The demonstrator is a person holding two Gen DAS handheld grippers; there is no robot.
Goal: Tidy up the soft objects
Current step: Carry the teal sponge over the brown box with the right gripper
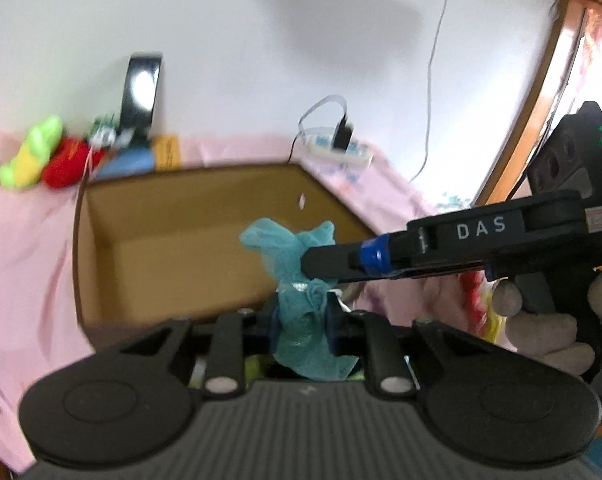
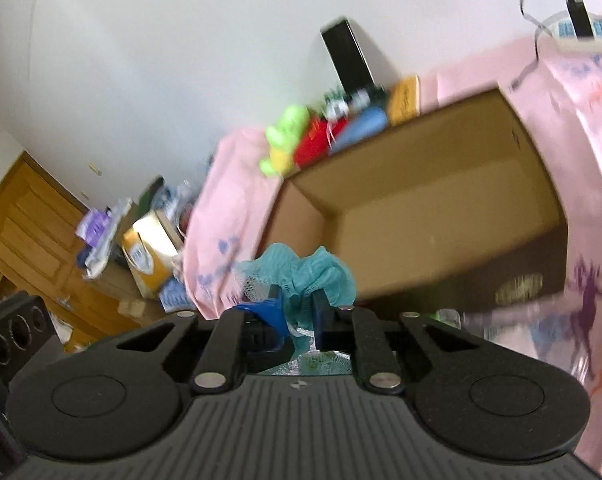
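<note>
Left gripper (image 1: 301, 320): its two blue-padded fingers are drawn in close on the lower part of a teal mesh cloth (image 1: 297, 272); the pads press the bunched fabric from both sides.
Right gripper (image 2: 297, 316): jaws drawn tight with the same teal mesh pinched between them; in the left wrist view it (image 1: 313, 266) reaches in from the right and its tips bite the cloth above the left gripper's hold.
Teal mesh cloth (image 2: 301, 276): bunched and ruffled, hanging in the air between the two grippers, in front of the near wall of the cardboard box and not inside it.
Hand (image 1: 549, 320): a gloved hand wraps the right gripper's handle at the right edge of the left wrist view.
Cardboard box (image 1: 173, 216): open at the top, brown, sitting on the pink sheet beyond the cloth; no contents can be seen on the part of its floor that shows.
Pink sheet (image 1: 25, 248): printed cloth spread under and around the box.
Plush toys (image 1: 41, 156): a green-and-yellow one and a red one lie together on the sheet beyond the far left corner of the box, touching each other.
Power strip (image 1: 337, 148): white, with a black plug in it, on the sheet beyond the far right corner of the box, close to the wall.
Sharpness: both views are smeared, so the fine detail of the small items behind the toys cannot be told.
</note>
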